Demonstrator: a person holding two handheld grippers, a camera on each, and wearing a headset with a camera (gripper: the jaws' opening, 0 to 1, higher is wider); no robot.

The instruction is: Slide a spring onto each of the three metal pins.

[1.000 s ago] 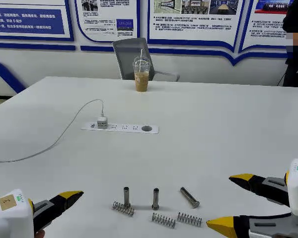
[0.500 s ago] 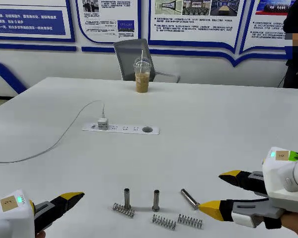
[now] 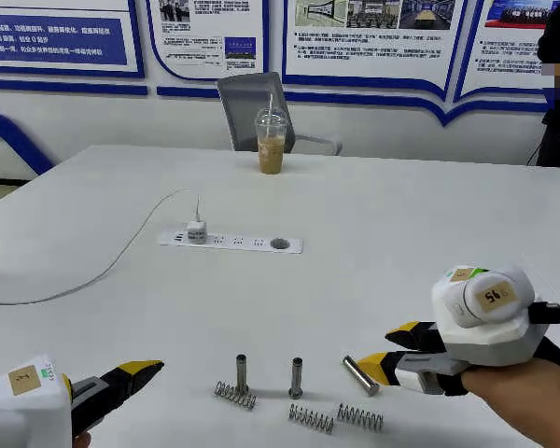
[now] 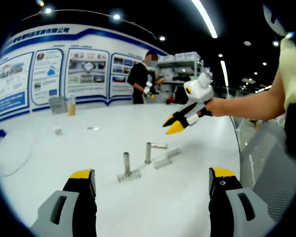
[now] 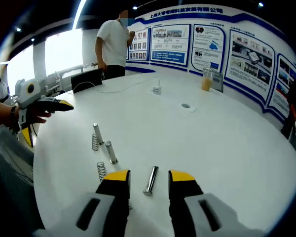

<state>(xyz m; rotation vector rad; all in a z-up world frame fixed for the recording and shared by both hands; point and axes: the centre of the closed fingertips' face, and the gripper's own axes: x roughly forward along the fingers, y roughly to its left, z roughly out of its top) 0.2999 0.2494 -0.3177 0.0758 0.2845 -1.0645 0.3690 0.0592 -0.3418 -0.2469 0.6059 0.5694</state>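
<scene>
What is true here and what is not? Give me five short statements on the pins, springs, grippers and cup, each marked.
The left pin and the middle pin stand upright; the right pin lies flat. True.
A spring already sits on a pin. False: all three springs lie on the table.
The right gripper is open, with the right pin between its jaws in its own view. True.
The left gripper is shut on a spring. False: the left gripper is open and holds nothing.
The cup stands among the pins. False: the cup stands at the table's far side.
</scene>
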